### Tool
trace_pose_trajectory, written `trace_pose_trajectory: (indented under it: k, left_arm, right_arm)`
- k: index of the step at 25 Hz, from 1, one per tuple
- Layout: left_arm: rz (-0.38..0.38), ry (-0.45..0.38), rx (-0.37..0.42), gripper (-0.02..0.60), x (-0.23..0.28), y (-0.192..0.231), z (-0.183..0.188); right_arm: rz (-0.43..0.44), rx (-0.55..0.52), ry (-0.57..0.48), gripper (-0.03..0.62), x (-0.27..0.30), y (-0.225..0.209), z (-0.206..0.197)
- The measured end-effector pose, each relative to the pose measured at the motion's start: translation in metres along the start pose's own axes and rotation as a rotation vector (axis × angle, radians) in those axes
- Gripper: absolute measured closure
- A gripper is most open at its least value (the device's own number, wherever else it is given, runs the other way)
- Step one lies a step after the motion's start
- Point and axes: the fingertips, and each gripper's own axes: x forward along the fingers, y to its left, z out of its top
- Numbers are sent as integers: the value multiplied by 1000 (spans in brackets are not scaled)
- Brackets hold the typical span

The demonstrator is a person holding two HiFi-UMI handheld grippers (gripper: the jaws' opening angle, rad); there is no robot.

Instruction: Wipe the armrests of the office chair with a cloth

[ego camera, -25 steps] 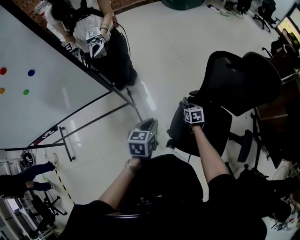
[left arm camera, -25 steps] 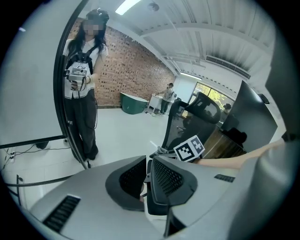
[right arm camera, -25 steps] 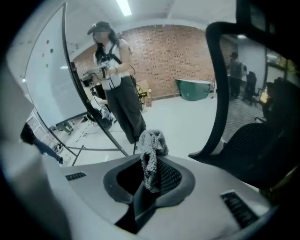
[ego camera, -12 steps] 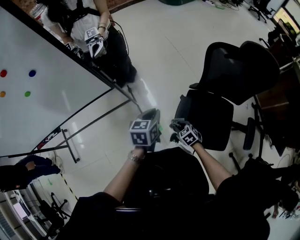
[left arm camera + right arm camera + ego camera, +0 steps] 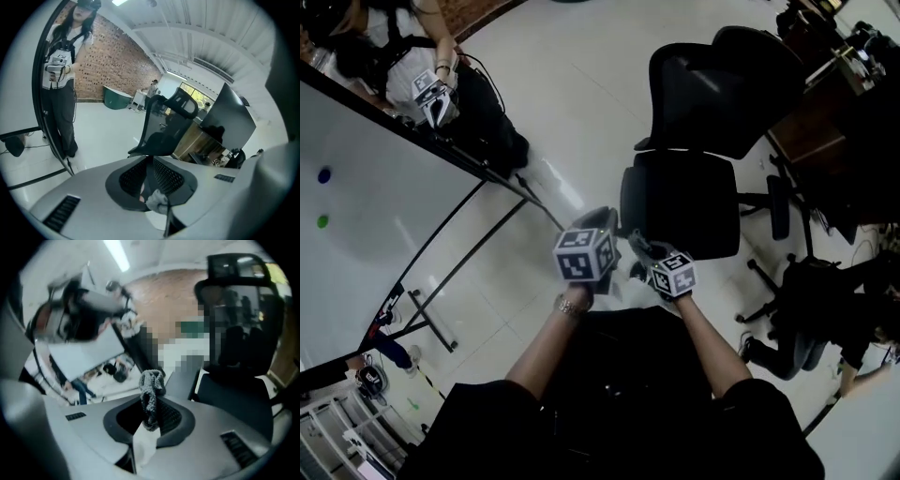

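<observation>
Just short of the chair (image 5: 680, 202), both grippers are held side by side over the person's lap, neither touching it. In the head view the left gripper (image 5: 598, 223) points up toward the pale floor (image 5: 581, 84), and the right gripper (image 5: 639, 248) sits just beside it, angled toward the front edge of the seat.

The right gripper view shows its jaws closed on a grey cloth (image 5: 151, 390). The cloth stands up from between the pads as a bunched, knobbly strip. Past it is the chair (image 5: 239, 348), with its dark backrest and seat facing the camera. The right gripper (image 5: 154, 414) is clear of both.

The left gripper view shows the left gripper (image 5: 151, 161) with its jaws together. A small grey rag (image 5: 157, 200) is pinched low between them, near their base. Ahead of those jaws the chair (image 5: 161, 126) appears side-on, well apart from the tips.

From the head view the chair faces the person, seat nearest and backrest beyond. One armrest (image 5: 779, 208) shows on the far side of the seat; the cloth is nowhere near it.

A whiteboard (image 5: 375, 216) on a black stand fills the left of the head view. Behind it stands another person (image 5: 441, 66), who holds a gripper rig at chest height and also shows in the left gripper view (image 5: 61, 70).
</observation>
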Motion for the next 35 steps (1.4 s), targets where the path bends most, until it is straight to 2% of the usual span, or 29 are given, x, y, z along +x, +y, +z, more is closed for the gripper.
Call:
trace_pose_trajectory:
  k: [1,3,6,9,11,14,17,21,28,31,35]
  left_arm:
    - [0,-2,16,526,-3,-9,-3]
    - [10,-6,49,526,-10,-28,-12]
    - [41,-23,67,526,-19,-52,-27]
    - [98,-53,63,526,-33,-78,-43]
    - [132,-66,71,557,-45,-95,-59]
    - [160,-63,76,557,-59,-109,-76]
    - [169,-51,85,557,-67,-115,-83]
    - [149,-61,96,557,-68,-132,-80]
    - [91,-27,91,577,-74,-165,-103]
    - [69,-26,83,577,-81,-163,-111]
    - [44,-30,85,577,-75,-163,-103]
  right_arm:
    - [-13,68,-96,542,-18,-3,25]
    - [-61,149,-222,542,-54,-11,61]
    - [-80,247,-298,542,-92,-11,79]
    - [-50,300,-295,543,-115,6,73]
    - [-32,276,-287,543,-128,21,64]
    - [-56,226,-243,543,-139,29,48]
    - [-83,233,-226,543,-148,28,34]
    - [-93,244,-253,543,-166,24,34]
    - [-75,239,-284,543,-194,37,37]
    - [-82,200,-289,543,-197,49,36]
    - [-106,209,-287,543,-197,40,38]
